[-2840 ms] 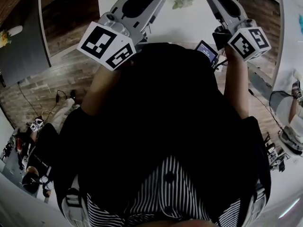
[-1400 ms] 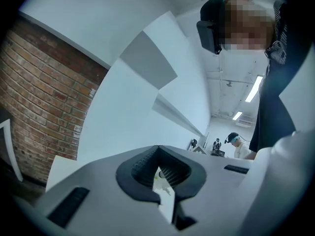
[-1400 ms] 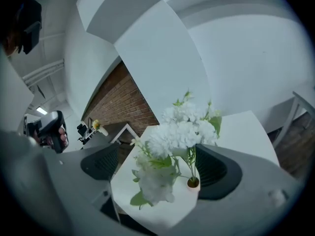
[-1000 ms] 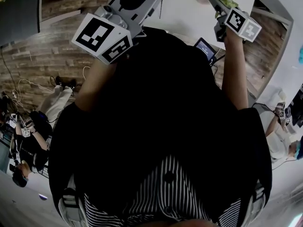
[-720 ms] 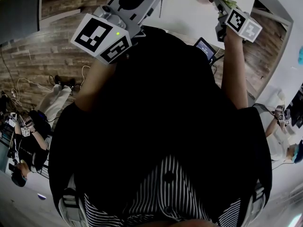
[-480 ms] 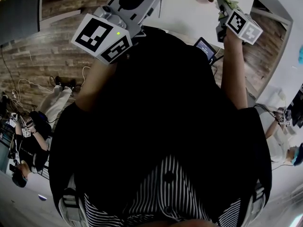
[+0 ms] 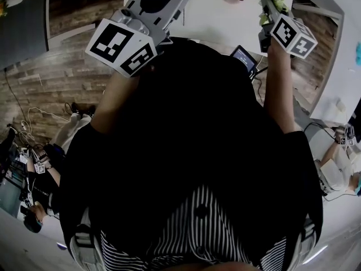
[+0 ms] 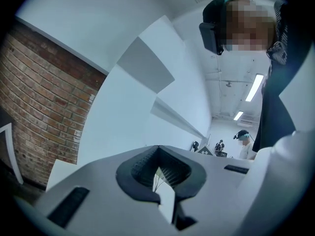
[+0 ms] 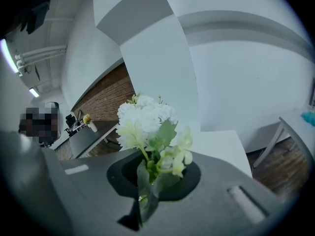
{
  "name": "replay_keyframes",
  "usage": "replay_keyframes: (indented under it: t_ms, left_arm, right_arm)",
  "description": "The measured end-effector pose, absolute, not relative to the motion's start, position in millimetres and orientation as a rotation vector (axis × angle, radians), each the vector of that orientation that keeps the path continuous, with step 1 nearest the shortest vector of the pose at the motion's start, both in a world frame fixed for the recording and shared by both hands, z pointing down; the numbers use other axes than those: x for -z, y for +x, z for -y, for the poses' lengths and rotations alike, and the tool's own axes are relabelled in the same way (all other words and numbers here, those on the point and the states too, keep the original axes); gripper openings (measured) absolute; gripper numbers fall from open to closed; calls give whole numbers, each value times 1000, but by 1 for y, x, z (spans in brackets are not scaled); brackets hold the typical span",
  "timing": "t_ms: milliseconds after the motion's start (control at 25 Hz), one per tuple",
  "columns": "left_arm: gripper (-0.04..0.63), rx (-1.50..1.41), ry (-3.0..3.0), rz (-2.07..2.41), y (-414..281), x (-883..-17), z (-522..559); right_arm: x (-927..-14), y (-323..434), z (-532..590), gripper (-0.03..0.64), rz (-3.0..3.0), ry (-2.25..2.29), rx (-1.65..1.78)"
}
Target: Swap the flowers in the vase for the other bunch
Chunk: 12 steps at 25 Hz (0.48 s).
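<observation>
Left gripper [image 8: 165,193], near a red brick wall [image 8: 44,112], has its ribbed dark fingers [image 8: 133,173] drawn close on a few thin stems [image 8: 156,177]. Between the two grippers, the person's dark top [image 7: 192,151] blocks most of the smooth white worktop [image 7: 220,18]. Right gripper [image 9: 143,200], its fingers just closed, pinches the leafy green stalks of the white flowers [image 9: 142,119], soft and ruffled, held above the worktop.
</observation>
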<state>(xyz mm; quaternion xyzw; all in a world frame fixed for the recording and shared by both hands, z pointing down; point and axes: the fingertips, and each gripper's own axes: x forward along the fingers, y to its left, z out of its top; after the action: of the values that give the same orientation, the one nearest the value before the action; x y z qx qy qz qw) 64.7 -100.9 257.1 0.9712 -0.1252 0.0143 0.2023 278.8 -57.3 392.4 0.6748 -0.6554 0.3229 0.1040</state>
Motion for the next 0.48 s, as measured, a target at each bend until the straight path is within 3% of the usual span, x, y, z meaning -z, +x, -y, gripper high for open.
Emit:
replay_keyframes:
  t_ms: [480]
  left_arm:
    - [6, -19, 2743, 285, 78, -248, 106]
  right_arm:
    - [-294, 262, 65, 17, 2139, 1991, -770]
